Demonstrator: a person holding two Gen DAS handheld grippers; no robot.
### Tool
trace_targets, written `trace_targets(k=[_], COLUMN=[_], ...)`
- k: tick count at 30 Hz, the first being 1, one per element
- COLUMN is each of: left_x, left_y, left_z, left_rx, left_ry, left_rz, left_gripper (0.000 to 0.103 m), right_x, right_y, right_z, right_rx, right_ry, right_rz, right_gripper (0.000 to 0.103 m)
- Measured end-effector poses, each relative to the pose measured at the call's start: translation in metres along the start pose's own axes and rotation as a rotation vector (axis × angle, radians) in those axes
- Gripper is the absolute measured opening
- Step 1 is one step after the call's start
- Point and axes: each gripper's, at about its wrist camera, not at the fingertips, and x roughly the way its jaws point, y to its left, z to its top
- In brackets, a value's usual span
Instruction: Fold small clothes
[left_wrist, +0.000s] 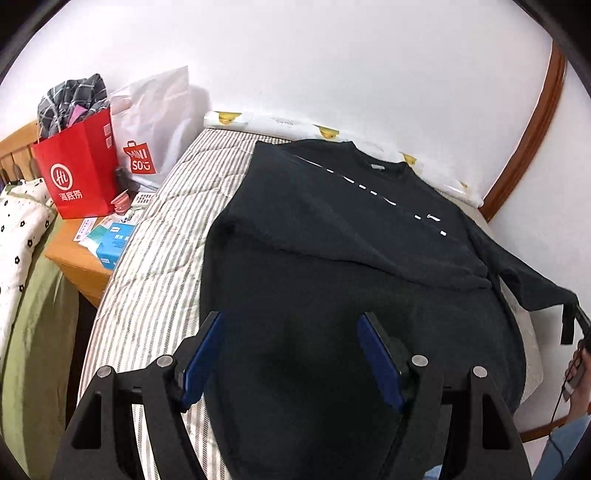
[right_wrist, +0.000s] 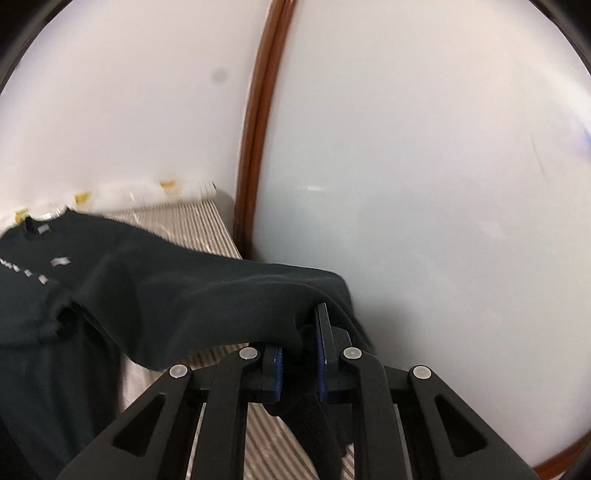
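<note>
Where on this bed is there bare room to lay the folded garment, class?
The striped mattress is bare between the black sweatshirt and the bedside table. That table is crowded with bags and packets. The right tool holds the sleeve.

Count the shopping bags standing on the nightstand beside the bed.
2. A red paper bag stuffed with clothes stands on the wooden nightstand; a white Miniso bag leans behind it against the wall. More could be hidden behind them.
</note>
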Motion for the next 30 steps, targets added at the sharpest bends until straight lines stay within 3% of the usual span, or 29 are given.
trace_targets(k=[5, 10, 30], left_x=[-0.007, -0.013, 0.005], left_y=[0.011, 0.015, 0.015], left_z=[-0.008, -0.012, -0.002], left_rx=[-0.020, -0.019, -0.011], left_ry=[-0.002, -0.008, 0.025], left_rz=[-0.004, 0.004, -0.027], left_gripper=[0.072, 0.072, 0.072], right_x=[-0.020, -0.033, -0.048], right_y=[0.026, 0.050, 0.045], right_z=[0.022, 0.021, 0.016], right_rx=[-0.031, -0.052, -0.040], right_ry=[-0.058, -0.077, -0.054], right_rz=[0.029, 0.068, 0.105], right_gripper=[0.013, 0.013, 0.013])
